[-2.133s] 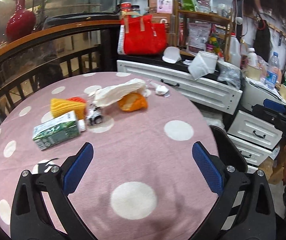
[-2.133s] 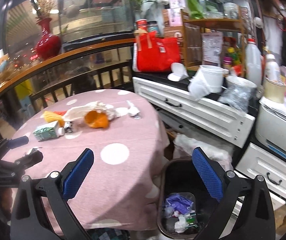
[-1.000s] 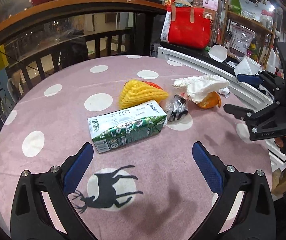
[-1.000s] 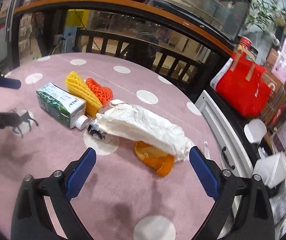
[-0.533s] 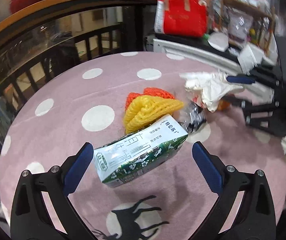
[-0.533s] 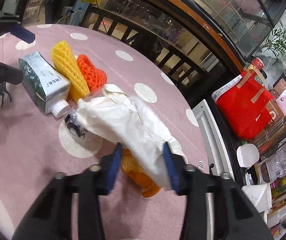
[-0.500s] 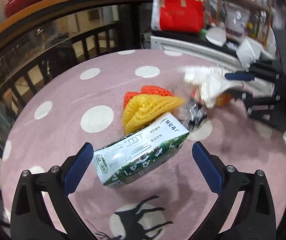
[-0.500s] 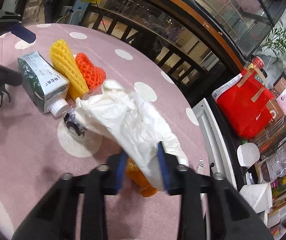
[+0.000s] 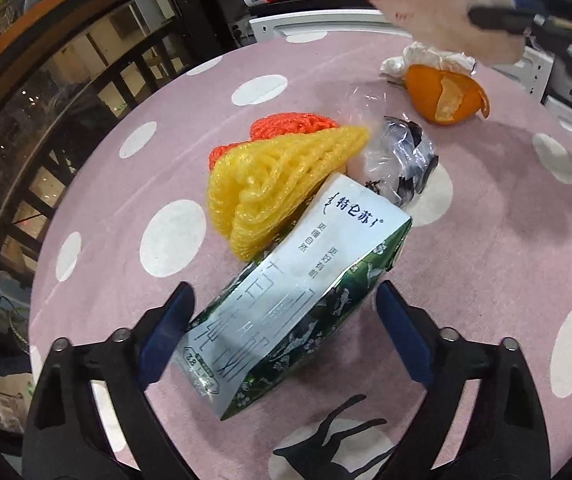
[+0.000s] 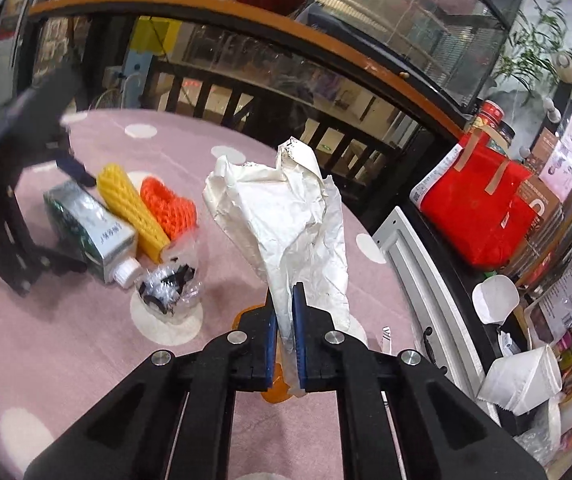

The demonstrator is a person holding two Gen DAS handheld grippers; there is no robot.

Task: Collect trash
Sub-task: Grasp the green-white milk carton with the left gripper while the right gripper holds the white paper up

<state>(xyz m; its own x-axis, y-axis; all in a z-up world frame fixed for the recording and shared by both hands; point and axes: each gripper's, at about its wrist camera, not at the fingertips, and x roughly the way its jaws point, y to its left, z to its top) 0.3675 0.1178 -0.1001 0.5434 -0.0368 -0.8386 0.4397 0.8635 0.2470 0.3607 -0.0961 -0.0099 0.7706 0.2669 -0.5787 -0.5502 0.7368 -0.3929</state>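
Observation:
My right gripper is shut on a crumpled white paper bag and holds it above the pink dotted table; the bag also shows in the left wrist view. My left gripper is open, its fingers on either side of a green and white milk carton lying on the table. Yellow foam netting, orange foam netting, a crumpled clear wrapper and orange peel lie beyond it. White tissue lies by the peel.
A dark wooden railing runs behind the table. A white drawer cabinet with a red bag and white paper bags stands at the right.
My right gripper has shut on the white paper bag and lifted it off the table, uncovering the orange peel. My left gripper has moved down around the milk carton.

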